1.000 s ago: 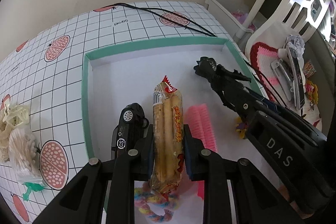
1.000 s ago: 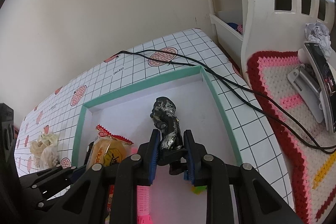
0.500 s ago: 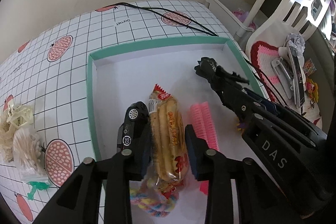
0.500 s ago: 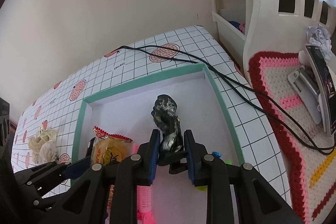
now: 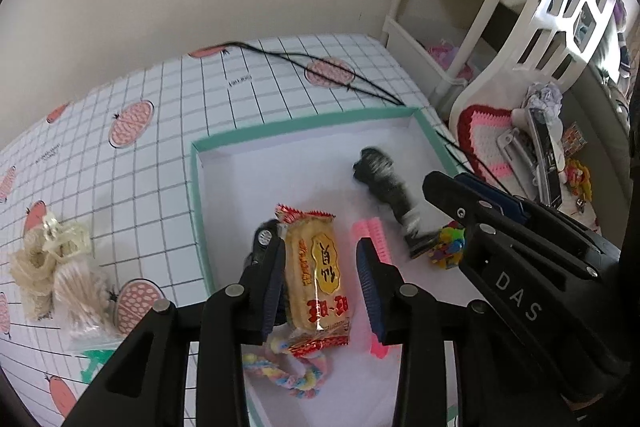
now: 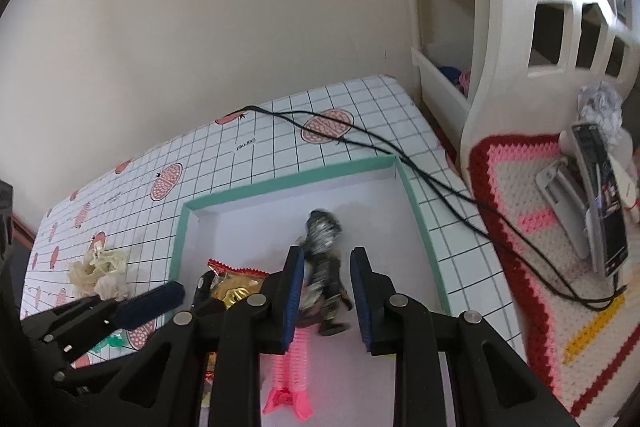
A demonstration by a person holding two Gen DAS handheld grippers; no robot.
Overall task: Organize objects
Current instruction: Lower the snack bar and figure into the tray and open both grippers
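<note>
Both grippers released: left gripper [image 5: 320, 279] straddled snack [image 5: 318, 277] lengthwise in tray [image 5: 197, 187], right gripper [image 6: 326, 291] over figure [image 6: 322, 259]

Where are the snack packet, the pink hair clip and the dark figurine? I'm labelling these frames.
snack packet [image 5: 318, 277]: left wrist view, middle of the yellow wrapper.
pink hair clip [image 6: 291, 363]: right wrist view, ribbed body.
dark figurine [image 6: 323, 227]: right wrist view, blurred upper end.
</note>
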